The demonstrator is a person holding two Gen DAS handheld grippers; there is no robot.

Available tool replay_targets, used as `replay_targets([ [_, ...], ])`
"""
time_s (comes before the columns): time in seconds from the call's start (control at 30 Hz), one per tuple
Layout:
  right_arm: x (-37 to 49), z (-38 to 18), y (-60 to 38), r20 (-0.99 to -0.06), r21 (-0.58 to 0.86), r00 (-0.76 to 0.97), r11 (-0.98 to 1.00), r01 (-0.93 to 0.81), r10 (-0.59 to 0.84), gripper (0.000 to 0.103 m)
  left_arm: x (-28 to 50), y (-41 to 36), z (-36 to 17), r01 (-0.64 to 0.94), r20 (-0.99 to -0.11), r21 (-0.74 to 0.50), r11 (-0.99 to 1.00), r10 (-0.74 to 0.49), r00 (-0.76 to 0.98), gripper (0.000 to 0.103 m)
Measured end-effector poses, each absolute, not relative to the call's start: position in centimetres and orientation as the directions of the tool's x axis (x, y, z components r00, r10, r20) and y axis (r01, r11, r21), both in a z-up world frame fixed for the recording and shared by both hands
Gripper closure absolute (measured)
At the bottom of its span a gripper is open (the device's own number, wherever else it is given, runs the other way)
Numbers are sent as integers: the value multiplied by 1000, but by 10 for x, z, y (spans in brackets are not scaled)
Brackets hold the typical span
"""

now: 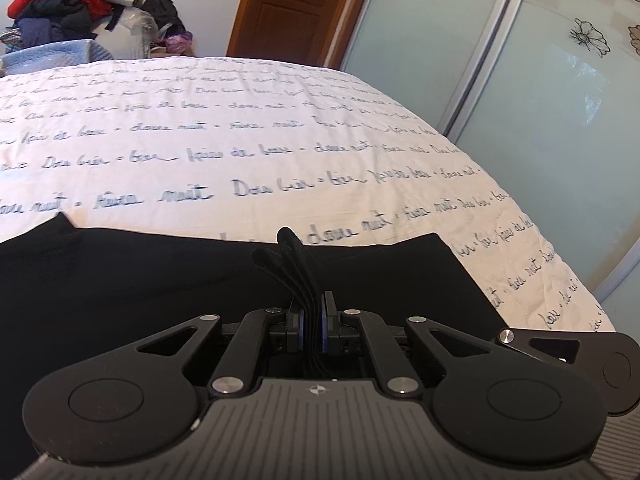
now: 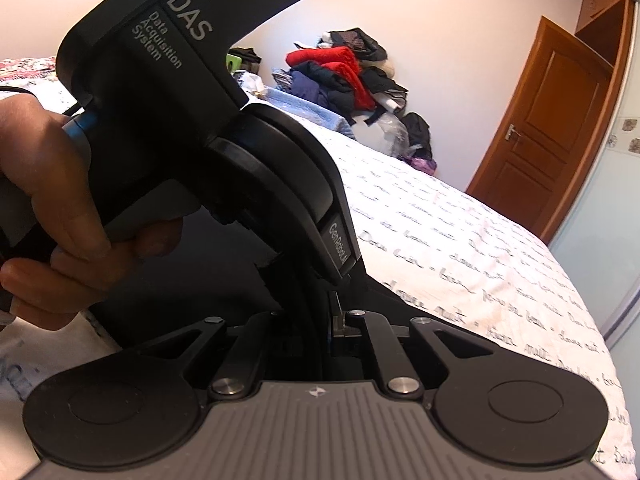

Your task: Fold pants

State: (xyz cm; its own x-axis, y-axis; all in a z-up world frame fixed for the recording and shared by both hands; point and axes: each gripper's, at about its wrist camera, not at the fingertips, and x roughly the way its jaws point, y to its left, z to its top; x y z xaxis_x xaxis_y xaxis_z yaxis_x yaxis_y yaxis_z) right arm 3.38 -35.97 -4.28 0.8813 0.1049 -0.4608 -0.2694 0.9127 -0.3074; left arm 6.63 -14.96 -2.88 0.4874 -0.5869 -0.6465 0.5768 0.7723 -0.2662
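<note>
Left wrist view: the left gripper (image 1: 314, 322) has its jaws narrowed on a bunch of black fabric, several layers of the pants (image 1: 160, 280) standing up between the blue pads (image 1: 326, 320). The rest of the pants lies flat and dark on the bed (image 1: 240, 128), along its near edge, with a corner reaching toward the right. The white cover with blue script is bare beyond. A clothes pile (image 1: 60, 4), a door (image 1: 296, 4) and a sliding wardrobe (image 1: 540, 100) sit behind. Part of the right gripper (image 1: 568, 364) shows at the lower right, just beside the left one.

Right wrist view: the body of the left gripper (image 2: 192, 100) fills the left side, held by the left hand (image 2: 48, 208), and crosses just in front of the right gripper (image 2: 324, 320). The right jaws look nearly together with dark fabric running between them, so they seem to pinch the pants too, though the black-on-black makes it hard to be sure. The bed (image 2: 480, 240) stretches off to the right.

Judgement: 1 fold is in hand, with both grippers gathered on the same thick edge, side by side. The next move calls for carrying that edge together across the flat part, keeping the layers aligned, then parting the jaws only once the fabric lies down.
</note>
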Motion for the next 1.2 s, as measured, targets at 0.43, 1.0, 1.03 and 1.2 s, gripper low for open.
replay_targets([
  [0.43, 53, -44, -349, -475, -279, 854, 884, -376, 213, 95, 76, -95, -32, 518, -651, -264, 813, -547, 526, 92],
  [1.0, 81, -49, -351, -484, -267, 830, 856, -443, 278, 95, 94, -64, -35, 465, -652, -276, 841, -520, 552, 91],
  [1.03, 82, -51, -352, -487, -265, 827, 855, -446, 280, 95, 94, -64, -36, 464, -655, -276, 842, -518, 550, 91],
  [1.2, 88, -54, -360, -502, -255, 817, 854, -453, 284, 95, 95, -65, -42, 459, -666, -270, 846, -508, 546, 90],
])
